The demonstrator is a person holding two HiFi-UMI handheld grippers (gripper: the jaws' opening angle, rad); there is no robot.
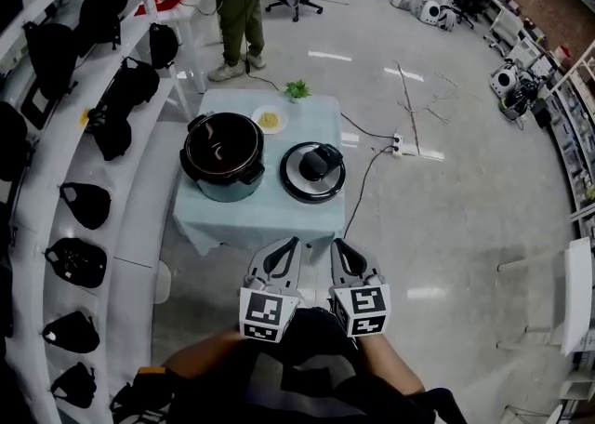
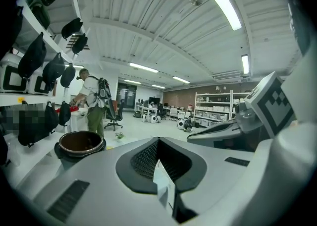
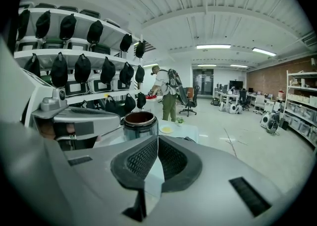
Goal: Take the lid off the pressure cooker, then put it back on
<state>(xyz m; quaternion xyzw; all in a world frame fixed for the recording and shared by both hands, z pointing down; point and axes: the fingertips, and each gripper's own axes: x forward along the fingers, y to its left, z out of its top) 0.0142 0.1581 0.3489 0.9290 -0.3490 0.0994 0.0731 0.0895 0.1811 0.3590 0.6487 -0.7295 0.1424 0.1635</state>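
Pressure-cooker lid lies knob-up on the pale worktop, just right of the open cooker. The left gripper and right gripper hover short of the near edge, fingers pressed together on nothing. Refitting it likely means spreading the fingers, pinching the dark knob squarely and lowering the lid level onto the rim; bag-lined shelves flank a glossy floor, where a person stands beyond.
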